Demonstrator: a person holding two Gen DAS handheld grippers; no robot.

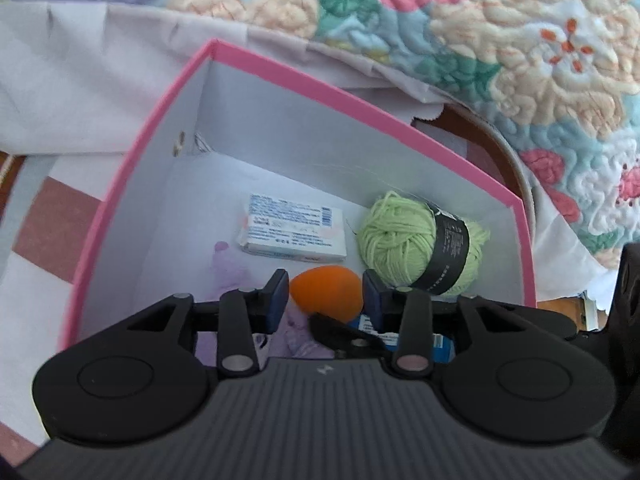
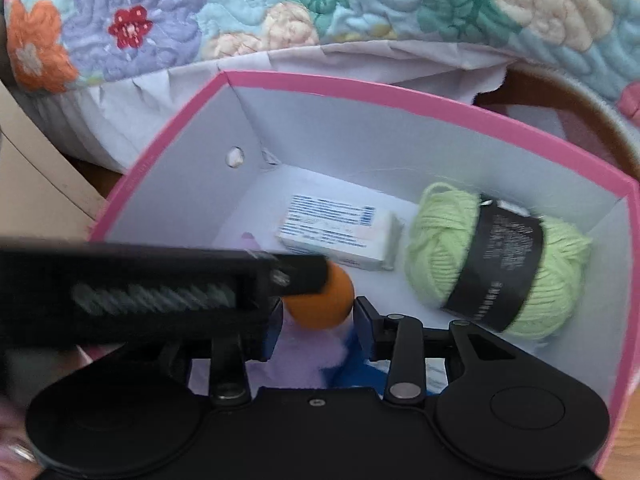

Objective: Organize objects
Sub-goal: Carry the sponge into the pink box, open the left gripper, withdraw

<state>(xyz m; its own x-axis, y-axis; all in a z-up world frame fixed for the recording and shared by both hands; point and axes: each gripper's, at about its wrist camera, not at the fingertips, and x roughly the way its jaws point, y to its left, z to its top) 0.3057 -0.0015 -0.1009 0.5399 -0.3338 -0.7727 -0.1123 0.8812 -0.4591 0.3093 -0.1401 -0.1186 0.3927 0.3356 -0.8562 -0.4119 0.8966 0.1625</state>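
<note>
Both grippers are seen lowered into the pink box, which serves as the landmark here. Inside it, a white packet is lying flat near the far wall, a green yarn ball with a dark band is set against the right wall, and an orange egg-shaped sponge is resting near the middle of the floor, partly on a lilac cloth; something blue is glimpsed at the near wall, not identified. The left gripper is held narrow, its blue pads on either side of the sponge with slim gaps visible, so no grip is read. The right gripper is also narrow, astride the lilac cloth just below the sponge; contact with the pads cannot be told. The step is judged to be placing or releasing items in the box, with the sponge already set down inside. Next, the jaws would need to be widened fully and both grippers lifted straight out without the sponge being nudged or the cloth dragged; the two grippers are crowded together, so a clash is a risk.
</note>
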